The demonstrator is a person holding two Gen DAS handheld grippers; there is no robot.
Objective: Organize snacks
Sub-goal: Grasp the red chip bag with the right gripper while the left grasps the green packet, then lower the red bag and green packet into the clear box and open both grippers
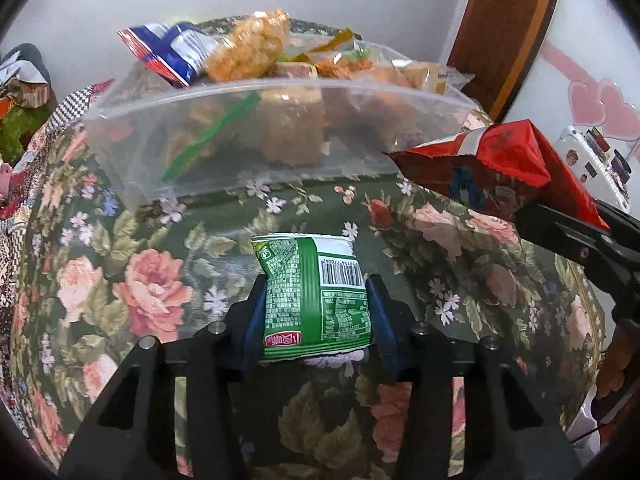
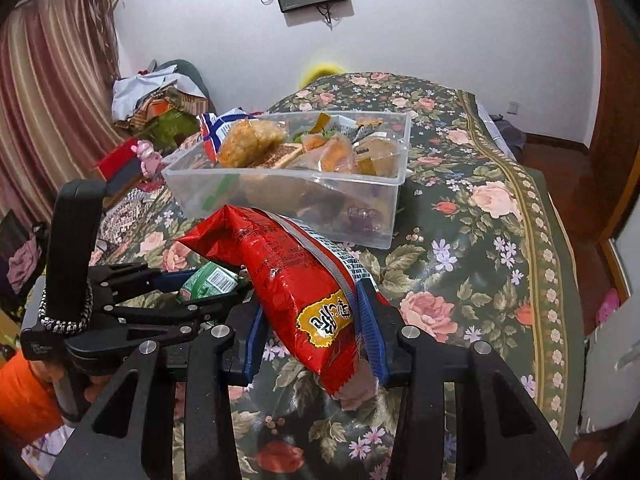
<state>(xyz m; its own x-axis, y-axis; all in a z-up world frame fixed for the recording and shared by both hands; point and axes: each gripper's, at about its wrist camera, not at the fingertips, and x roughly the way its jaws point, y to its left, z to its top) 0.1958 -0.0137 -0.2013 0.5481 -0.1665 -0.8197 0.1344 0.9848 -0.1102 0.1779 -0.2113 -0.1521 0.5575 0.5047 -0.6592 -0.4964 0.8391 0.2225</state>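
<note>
A: Snacks in hand — left tongs [image 1: 316, 300] clamp green packet [image 1: 316, 288], right tongs [image 2: 316, 320] clamp red bag [image 2: 288, 280]; clear bin [image 2: 384, 184] at 12 o'clock.

B: Bin's heaped; I'd guess they slide off.

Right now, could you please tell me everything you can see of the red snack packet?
The red snack packet is a glossy, puffed foil pouch with a crimped end, a grey-white strip of small print along one side and a yellow label bearing red characters. It hangs tilted, clear of the flowered cloth, pinched near its lower end between the jaws of the right gripper, just short of the clear plastic bin. Nothing else touches it.
</note>
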